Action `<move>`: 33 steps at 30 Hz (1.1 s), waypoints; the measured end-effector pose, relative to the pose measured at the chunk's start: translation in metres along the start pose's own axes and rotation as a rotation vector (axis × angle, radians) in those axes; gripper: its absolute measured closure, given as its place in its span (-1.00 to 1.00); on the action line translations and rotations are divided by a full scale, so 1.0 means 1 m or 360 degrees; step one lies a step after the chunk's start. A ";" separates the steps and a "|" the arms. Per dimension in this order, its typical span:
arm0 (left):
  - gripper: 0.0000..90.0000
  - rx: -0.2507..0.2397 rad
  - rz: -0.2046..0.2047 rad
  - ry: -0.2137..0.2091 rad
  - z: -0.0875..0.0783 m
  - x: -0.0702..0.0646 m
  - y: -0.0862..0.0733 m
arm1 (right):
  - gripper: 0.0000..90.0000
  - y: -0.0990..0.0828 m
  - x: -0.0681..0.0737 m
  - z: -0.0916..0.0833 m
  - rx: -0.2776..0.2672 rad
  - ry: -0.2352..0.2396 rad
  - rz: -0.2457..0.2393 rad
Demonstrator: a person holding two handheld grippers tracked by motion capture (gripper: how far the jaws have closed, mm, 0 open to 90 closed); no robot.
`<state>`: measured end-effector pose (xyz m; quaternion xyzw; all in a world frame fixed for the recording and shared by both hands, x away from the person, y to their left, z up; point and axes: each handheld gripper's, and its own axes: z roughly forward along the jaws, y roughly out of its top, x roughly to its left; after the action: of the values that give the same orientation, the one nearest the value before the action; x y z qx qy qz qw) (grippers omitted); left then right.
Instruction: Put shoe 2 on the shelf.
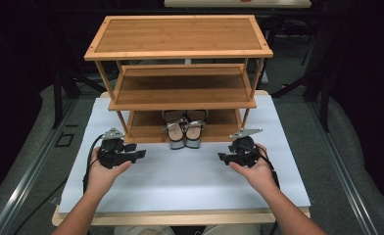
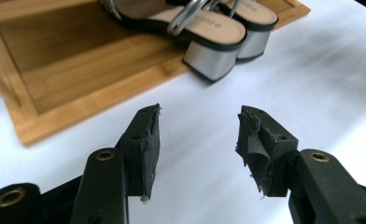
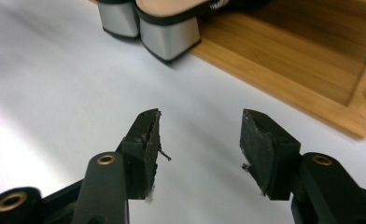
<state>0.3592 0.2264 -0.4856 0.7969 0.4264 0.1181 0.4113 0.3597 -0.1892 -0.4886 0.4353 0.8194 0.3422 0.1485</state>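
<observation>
The pair of silver block-heeled sandals with metallic straps sits side by side on the lowest shelf of the three-tier bamboo shoe rack, heels jutting over the front edge onto the white table cover. Seen from the left gripper, the sandals lie ahead and to its inner side; from the right gripper, ahead and to its inner side too, well apart from both.

Risk, as I judge it: the heels overhang the shelf lip (only the soles rest on wood), so a claw swinging inward could clip a heel and skew or drag a sandal off the shelf. The torn rubber on the pads might also snag a strap.

Both claws are released, jaws standing apart with nothing but table cover between them. Each hand wraps its gripper from behind, forearms coming in low over the near edge, the jaws pointing level and inward toward each other, left hand and right hand roughly mirrored
</observation>
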 end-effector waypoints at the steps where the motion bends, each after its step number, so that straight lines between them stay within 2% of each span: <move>1: 0.08 0.0004 -0.0007 0.0000 -0.002 0.001 -0.003 | 0.04 -0.003 -0.001 -0.003 -0.0006 0.0004 -0.0008; 2: 0.07 0.0003 -0.0011 0.0001 -0.004 0.002 -0.006 | 0.04 -0.006 -0.001 -0.006 -0.0003 -0.0038 -0.0012; 3: 0.07 0.0002 -0.0004 0.0009 -0.008 0.003 -0.010 | 0.03 -0.009 -0.002 -0.007 -0.0022 -0.0009 -0.0013; 4: 0.07 -0.0001 -0.0023 0.0014 -0.009 0.003 -0.013 | 0.03 -0.013 -0.002 -0.011 -0.0004 -0.0067 -0.0032; 6: 0.06 0.0002 -0.0028 0.0030 -0.015 0.005 -0.020 | 0.03 -0.021 -0.004 -0.017 0.0009 -0.0098 -0.0040; 9: 0.05 -0.0007 -0.0034 0.0050 -0.022 0.005 -0.030 | 0.03 -0.032 -0.009 -0.027 0.0027 -0.0098 -0.0021; 10: 0.05 -0.0009 -0.0034 0.0053 -0.024 0.005 -0.032 | 0.02 -0.035 -0.010 -0.030 0.0016 -0.0131 -0.0012; 11: 0.05 -0.0010 -0.0037 0.0055 -0.027 0.004 -0.036 | 0.02 -0.038 -0.011 -0.033 0.0010 -0.0116 -0.0003; 14: 0.04 -0.0004 -0.0041 0.0062 -0.034 0.002 -0.047 | 0.01 -0.049 -0.017 -0.045 -0.0021 -0.0139 0.0068; 15: 0.04 -0.0002 -0.0036 0.0072 -0.035 0.001 -0.049 | 0.01 -0.053 -0.019 -0.049 -0.0037 -0.0119 0.0091; 17: 0.04 0.0006 -0.0040 0.0079 -0.037 0.000 -0.056 | 0.01 -0.059 -0.022 -0.054 -0.0054 -0.0151 0.0116; 18: 0.03 0.0010 -0.0043 0.0081 -0.036 0.000 -0.060 | 0.01 -0.062 -0.023 -0.056 -0.0068 -0.0110 0.0123; 19: 0.03 0.0014 -0.0044 0.0085 -0.036 0.000 -0.063 | 0.01 -0.064 -0.023 -0.057 -0.0063 -0.0147 0.0134; 20: 0.03 0.0019 -0.0055 0.0082 -0.035 0.000 -0.066 | 0.01 -0.066 -0.023 -0.058 -0.0062 -0.0161 0.0147; 22: 0.02 0.0030 -0.0076 0.0073 -0.031 0.000 -0.072 | 0.01 -0.071 -0.025 -0.058 -0.0083 -0.0100 0.0191; 23: 0.02 0.0042 -0.0089 0.0065 -0.029 0.000 -0.076 | 0.01 -0.073 -0.023 -0.059 -0.0087 -0.0148 0.0225; 24: 0.02 0.0042 -0.0104 0.0056 -0.027 0.000 -0.079 | 0.01 -0.075 -0.024 -0.059 -0.0114 -0.0112 0.0247; 26: 0.01 0.0046 -0.0146 0.0028 -0.022 0.001 -0.086 | 0.00 -0.079 -0.023 -0.057 -0.0142 -0.0169 0.0258; 27: 0.01 0.0056 -0.0154 0.0019 -0.020 0.002 -0.088 | 0.00 -0.082 -0.023 -0.055 -0.0146 -0.0237 0.0271; 28: 0.01 0.0060 -0.0149 0.0020 -0.018 0.002 -0.089 | 0.00 -0.085 -0.023 -0.052 -0.0154 -0.0250 0.0279; 29: 0.01 0.0071 -0.0141 0.0022 -0.016 0.002 -0.090 | 0.00 -0.088 -0.024 -0.050 -0.0154 -0.0196 0.0299; 30: 0.01 0.0077 -0.0132 0.0031 -0.015 0.003 -0.091 | 0.00 -0.092 -0.023 -0.046 -0.0138 -0.0255 0.0331; 31: 0.00 0.0080 -0.0117 0.0041 -0.013 0.002 -0.092 | 0.00 -0.096 -0.026 -0.043 -0.0143 -0.0134 0.0329; 32: 0.00 0.0087 -0.0102 0.0050 -0.013 0.002 -0.092 | 0.00 -0.099 -0.023 -0.040 -0.0115 -0.0253 0.0327; 33: 0.00 0.0086 -0.0086 0.0061 -0.012 0.003 -0.093 | 0.00 -0.101 -0.025 -0.038 -0.0132 -0.0155 0.0319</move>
<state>0.3001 0.2626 -0.5492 0.7935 0.4587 0.1104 0.3845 0.2917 -0.2648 -0.5327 0.5246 0.7487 0.3673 0.1711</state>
